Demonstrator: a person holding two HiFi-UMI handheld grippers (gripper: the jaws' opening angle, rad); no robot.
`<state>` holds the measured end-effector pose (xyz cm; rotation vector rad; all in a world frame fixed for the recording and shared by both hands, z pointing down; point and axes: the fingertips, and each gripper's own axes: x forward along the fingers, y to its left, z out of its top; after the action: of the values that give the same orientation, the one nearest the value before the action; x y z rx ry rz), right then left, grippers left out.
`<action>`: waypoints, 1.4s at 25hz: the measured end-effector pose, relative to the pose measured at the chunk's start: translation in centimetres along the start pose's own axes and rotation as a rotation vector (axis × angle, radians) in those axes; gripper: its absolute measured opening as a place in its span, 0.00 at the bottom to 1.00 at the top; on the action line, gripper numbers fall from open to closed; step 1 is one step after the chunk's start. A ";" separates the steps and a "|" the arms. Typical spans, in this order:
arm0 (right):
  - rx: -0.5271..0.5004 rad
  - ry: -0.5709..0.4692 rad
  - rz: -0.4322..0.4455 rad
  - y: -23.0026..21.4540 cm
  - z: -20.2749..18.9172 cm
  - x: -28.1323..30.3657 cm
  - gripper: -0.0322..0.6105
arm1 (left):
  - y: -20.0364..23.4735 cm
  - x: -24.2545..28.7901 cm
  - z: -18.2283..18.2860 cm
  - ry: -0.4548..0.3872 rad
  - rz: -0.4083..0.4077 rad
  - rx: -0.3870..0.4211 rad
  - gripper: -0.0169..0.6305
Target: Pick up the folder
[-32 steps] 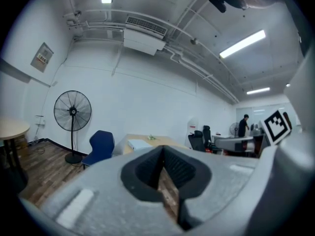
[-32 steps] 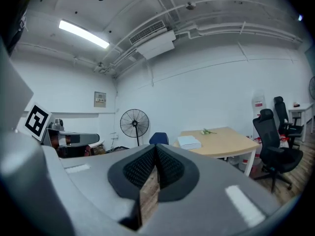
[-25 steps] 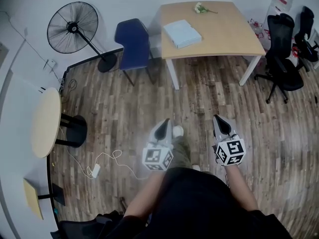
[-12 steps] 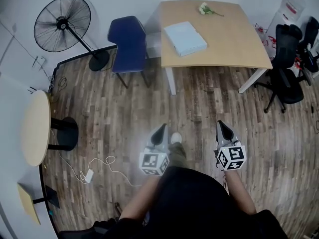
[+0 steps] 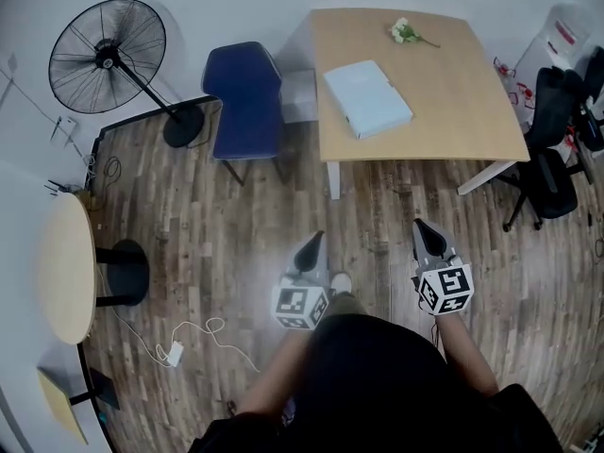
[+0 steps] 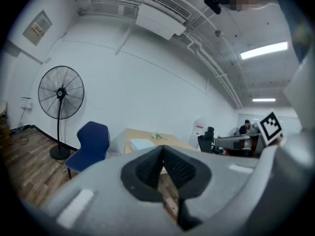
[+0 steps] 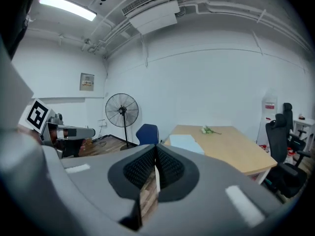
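i see my left gripper [image 5: 314, 241] and right gripper [image 5: 421, 225] both pinched together, empty; folder [image 5: 368, 98] at twelve o'clock on the table [image 5: 462, 102].

No text could be read.
The framed notice [image 7: 87, 81] on the wall and a red label [image 5: 567, 34] by the table were too small to read.

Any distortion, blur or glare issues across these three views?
Head view: fisheye bows the wooden floor; the light blue folder is sharp. Left gripper view: dark vignette, soft close-up jaws. Right gripper view: same vignette, ceiling strip light blown out.
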<state>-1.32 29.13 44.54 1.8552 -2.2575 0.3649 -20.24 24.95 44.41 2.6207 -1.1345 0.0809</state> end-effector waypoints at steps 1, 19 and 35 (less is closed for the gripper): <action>-0.006 -0.007 0.002 -0.2 0.8 1.3 0.05 | 0.8 1.1 0.7 -0.001 -0.007 0.006 0.03; 0.034 0.049 -0.073 -4.3 2.6 11.0 0.05 | 7.6 11.2 2.1 0.038 -0.057 -0.032 0.03; 0.079 -0.007 0.039 -18.5 6.5 28.2 0.05 | 10.9 31.5 5.1 0.064 -0.024 -0.002 0.03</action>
<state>11.38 -2.55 48.16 1.8548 -2.3193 0.4614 -6.67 -5.84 47.21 2.6096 -1.0812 0.1569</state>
